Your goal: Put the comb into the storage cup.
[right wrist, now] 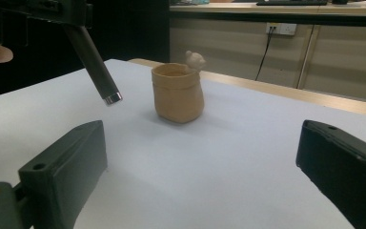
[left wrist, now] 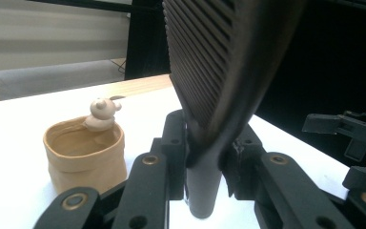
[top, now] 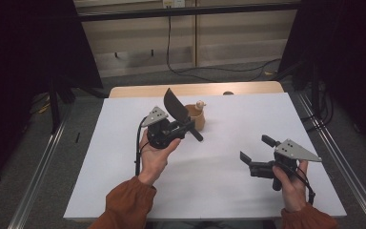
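High view: left gripper (top: 183, 125) held above the white table (top: 228, 191), left of centre, jaws clamped on the neck of a dark slotted spatula (top: 175, 106); blade sticks up and toward the far side, handle points right and toward the near edge. Tan pouch-shaped cup (top: 196, 117) with a small bear figure (top: 200, 104) on its far rim sits just behind and to the right of that gripper, partly covered by it. Right gripper (top: 256, 153) is near the right front of the table, well apart from the cup, jaws spread, nothing between them, pointing left. Left gripper view: both black jaws pinch the spatula (left wrist: 219, 71) where blade narrows into the round handle; ribbed blade rises tall up the centre, handle end hangs down between the jaws. Cup (left wrist: 83, 155) stands on the white surface to the left, upright, bear figure (left wrist: 101, 113) perched on its rim; not touching the spatula. Right gripper's black jaws (left wrist: 357, 152) show at the far right edge. Right gripper view: own two jaws wide apart at the bottom corners, gap empty down to the table (right wrist: 228, 167). Cup (right wrist: 177, 93) upright ahead, centre, bear figure (right wrist: 194, 59) on its far rim. Spatula handle (right wrist: 93, 64) angles down from upper left, metal-capped tip hanging in the air left of the cup, clear of it and of the table.
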The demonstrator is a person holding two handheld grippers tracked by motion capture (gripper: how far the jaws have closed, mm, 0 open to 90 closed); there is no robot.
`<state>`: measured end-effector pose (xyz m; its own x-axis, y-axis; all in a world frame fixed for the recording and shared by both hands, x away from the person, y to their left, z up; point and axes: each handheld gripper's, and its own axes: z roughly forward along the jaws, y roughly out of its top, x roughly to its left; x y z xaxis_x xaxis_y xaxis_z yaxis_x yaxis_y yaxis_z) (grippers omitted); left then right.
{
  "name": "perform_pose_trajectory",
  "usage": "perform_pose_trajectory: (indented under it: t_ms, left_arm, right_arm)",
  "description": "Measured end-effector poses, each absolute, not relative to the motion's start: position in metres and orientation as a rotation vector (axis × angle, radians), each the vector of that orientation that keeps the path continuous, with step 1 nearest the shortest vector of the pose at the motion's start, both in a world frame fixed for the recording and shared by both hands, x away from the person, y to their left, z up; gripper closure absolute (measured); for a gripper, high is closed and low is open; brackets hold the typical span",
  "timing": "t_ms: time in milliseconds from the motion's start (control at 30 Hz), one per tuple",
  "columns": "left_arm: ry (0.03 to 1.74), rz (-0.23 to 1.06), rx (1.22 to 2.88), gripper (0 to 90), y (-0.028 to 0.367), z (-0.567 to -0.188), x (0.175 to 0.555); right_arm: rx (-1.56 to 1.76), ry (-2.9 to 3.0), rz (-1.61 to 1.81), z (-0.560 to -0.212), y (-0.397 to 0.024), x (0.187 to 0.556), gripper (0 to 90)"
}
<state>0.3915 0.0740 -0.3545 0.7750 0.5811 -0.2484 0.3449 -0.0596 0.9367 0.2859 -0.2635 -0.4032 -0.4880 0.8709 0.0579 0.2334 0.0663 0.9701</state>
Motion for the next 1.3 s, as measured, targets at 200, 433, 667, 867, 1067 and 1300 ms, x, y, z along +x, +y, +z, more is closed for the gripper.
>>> perform_pose_trajectory:
  t_ms: [200, 433, 667, 867, 1067, 1300]
  left_arm:
    - [0.749, 0.25, 1.665, 73.1, 0.077, -0.352, 0.392]
    - [0.757, 0.278, 1.665, 73.1, 0.085, -0.347, 0.393]
    - [0.766, 0.296, 1.669, 73.2, 0.095, -0.343, 0.395]
    - [0.772, 0.324, 1.675, 73.2, 0.101, -0.339, 0.399]
    - [0.766, 0.35, 1.671, 73.2, 0.105, -0.331, 0.407]
    - [0.772, 0.373, 1.667, 73.2, 0.104, -0.324, 0.416]
  right_arm:
    - [1.089, 1.752, 1.427, -0.405, -0.267, 0.279, 2.0]
    - [1.094, 1.703, 1.399, -0.407, -0.274, 0.271, 1.5]
    - [1.125, 1.655, 1.389, -0.407, -0.285, 0.263, 1.4]
    - [1.138, 1.64, 1.398, -0.408, -0.291, 0.255, 1.3]
    - [1.138, 1.626, 1.375, -0.409, -0.296, 0.248, 1.1]
    - [1.125, 1.583, 1.364, -0.412, -0.298, 0.243, 1.0]
